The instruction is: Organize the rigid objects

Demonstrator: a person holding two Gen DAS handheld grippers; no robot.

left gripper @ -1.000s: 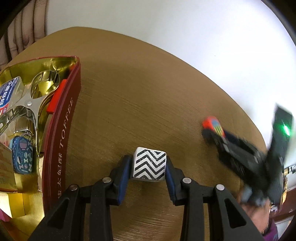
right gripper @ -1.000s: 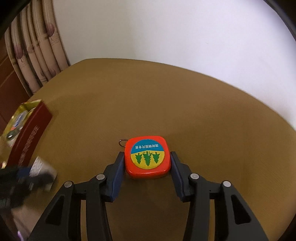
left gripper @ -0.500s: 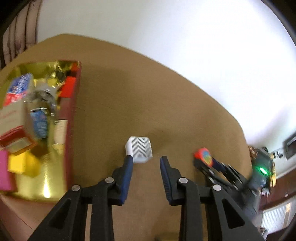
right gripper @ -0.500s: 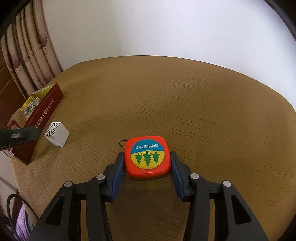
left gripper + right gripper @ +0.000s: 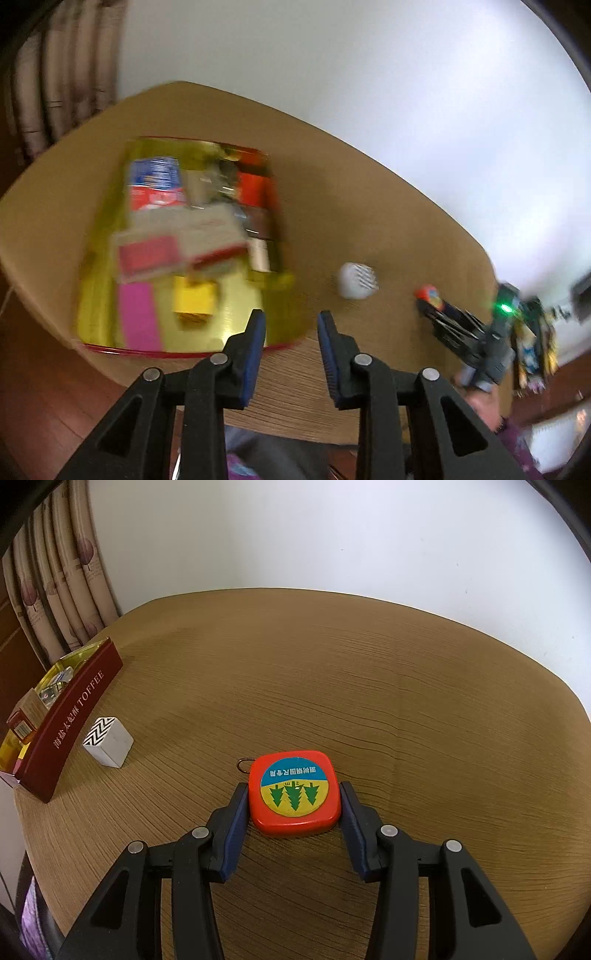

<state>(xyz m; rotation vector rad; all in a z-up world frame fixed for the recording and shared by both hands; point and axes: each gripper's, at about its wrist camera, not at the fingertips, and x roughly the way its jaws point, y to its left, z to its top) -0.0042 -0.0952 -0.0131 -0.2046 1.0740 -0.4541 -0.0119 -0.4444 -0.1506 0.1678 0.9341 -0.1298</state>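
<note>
My right gripper [image 5: 294,803] is shut on a red square tape measure [image 5: 293,790] with a blue and yellow tree label, which rests on the wooden table [image 5: 351,672]. A white block with a black zigzag top [image 5: 107,743] stands free on the table beside the red toffee tin [image 5: 74,716]. In the blurred left wrist view, my left gripper [image 5: 290,316] hovers above the tin's near right corner [image 5: 236,325]. Its jaws are closing with nothing between them. The white block [image 5: 356,281] lies beyond it to the right, and the right gripper [image 5: 434,308] with the tape measure [image 5: 428,294] is farther right.
The gold-lined tin holds several items: a pink card [image 5: 138,317], a yellow block [image 5: 194,302], a blue and red packet [image 5: 157,182] and boxes. Curtains [image 5: 62,583] hang behind the table's left side. The table's near edge [image 5: 280,424] is just below my left gripper.
My left gripper let go of the zigzag block, pulled back and up to the left and narrowed its jaws. The block stays beside the tin. The right gripper keeps hold of the tape measure.
</note>
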